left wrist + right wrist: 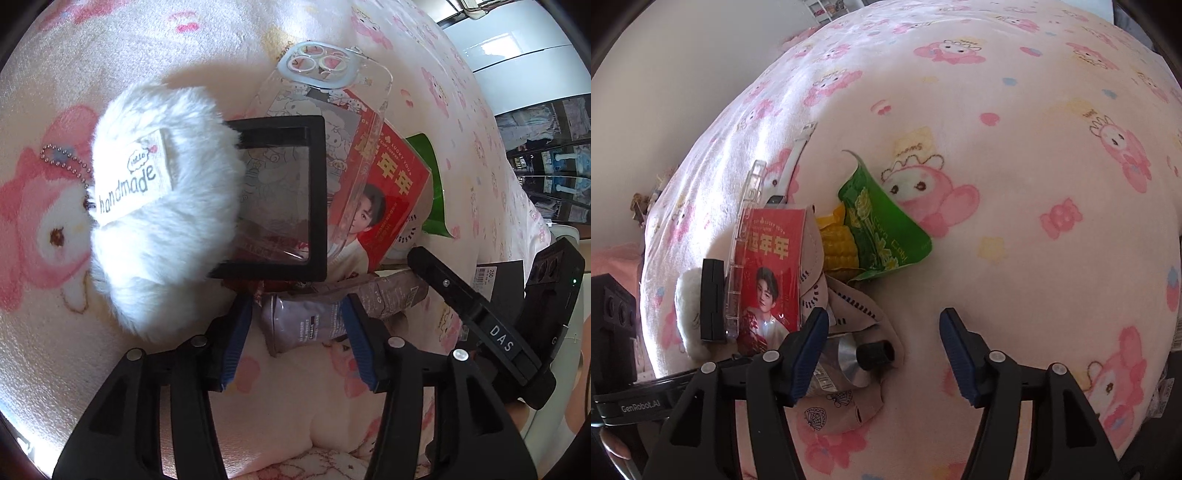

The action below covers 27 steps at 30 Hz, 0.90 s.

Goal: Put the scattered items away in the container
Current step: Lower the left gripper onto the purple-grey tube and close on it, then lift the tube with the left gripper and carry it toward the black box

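On the pink patterned blanket (pixel 303 44), in the left wrist view, a heap of items is seen: a white fluffy pouch (pixel 162 206) tagged "handmade", a black frame (pixel 284 195) touching it, a clear phone case (pixel 332 122) and a red card (pixel 391 192) behind, a green packet (pixel 432 184) beyond. The left tool (pixel 299 336) is held with fingers apart, a grey tube (pixel 306 325) lying between them; contact cannot be told.

In the right wrist view, the right tool (pixel 882 354) is seen spread apart above the blanket, gripping nothing. The tube's black cap (pixel 875 353) lies just beside its left finger. The red card, green corn packet (pixel 882 221) and beige mask (pixel 849 295) are piled together. No container can be identified.
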Each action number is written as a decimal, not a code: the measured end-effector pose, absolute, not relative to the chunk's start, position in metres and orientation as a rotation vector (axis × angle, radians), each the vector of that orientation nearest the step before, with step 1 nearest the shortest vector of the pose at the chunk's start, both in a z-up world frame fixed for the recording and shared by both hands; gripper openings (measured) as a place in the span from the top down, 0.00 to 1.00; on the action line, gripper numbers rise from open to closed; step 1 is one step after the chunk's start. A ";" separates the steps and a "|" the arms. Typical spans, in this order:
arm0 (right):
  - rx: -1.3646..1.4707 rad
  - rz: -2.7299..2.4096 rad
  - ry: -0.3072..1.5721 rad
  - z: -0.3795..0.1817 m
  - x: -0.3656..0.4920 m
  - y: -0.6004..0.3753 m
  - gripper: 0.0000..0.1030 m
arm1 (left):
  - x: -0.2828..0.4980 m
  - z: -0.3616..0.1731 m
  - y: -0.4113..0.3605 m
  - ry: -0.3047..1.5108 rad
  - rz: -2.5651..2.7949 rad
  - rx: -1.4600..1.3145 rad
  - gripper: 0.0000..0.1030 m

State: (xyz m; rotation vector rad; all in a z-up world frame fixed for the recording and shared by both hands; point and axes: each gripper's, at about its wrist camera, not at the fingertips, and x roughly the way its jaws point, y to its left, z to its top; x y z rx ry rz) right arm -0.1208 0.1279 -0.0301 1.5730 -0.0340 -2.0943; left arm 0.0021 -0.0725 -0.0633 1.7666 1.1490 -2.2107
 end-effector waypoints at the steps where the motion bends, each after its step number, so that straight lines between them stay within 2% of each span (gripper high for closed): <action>1: 1.569 -2.085 -0.033 -0.030 -0.119 0.126 0.43 | 0.002 -0.063 -0.071 1.150 -2.214 1.770 0.49; 3: 1.528 -2.047 -0.066 -0.024 -0.110 0.125 0.43 | 0.001 -0.062 -0.068 1.162 -2.220 1.784 0.56; 8: 1.508 -2.090 0.018 -0.018 -0.083 0.132 0.43 | -0.001 -0.054 -0.050 1.101 -2.244 1.811 0.57; 13: 1.596 -2.099 -0.114 -0.021 -0.066 0.170 0.42 | -0.007 -0.045 -0.026 1.056 -2.273 1.866 0.57; 21: 1.591 -2.234 -0.140 0.007 -0.023 0.231 0.42 | -0.016 -0.031 0.032 0.966 -2.370 1.949 0.57; 27: 1.667 -2.290 -0.244 -0.003 -0.002 0.283 0.41 | -0.021 -0.032 0.087 0.854 -2.410 2.047 0.57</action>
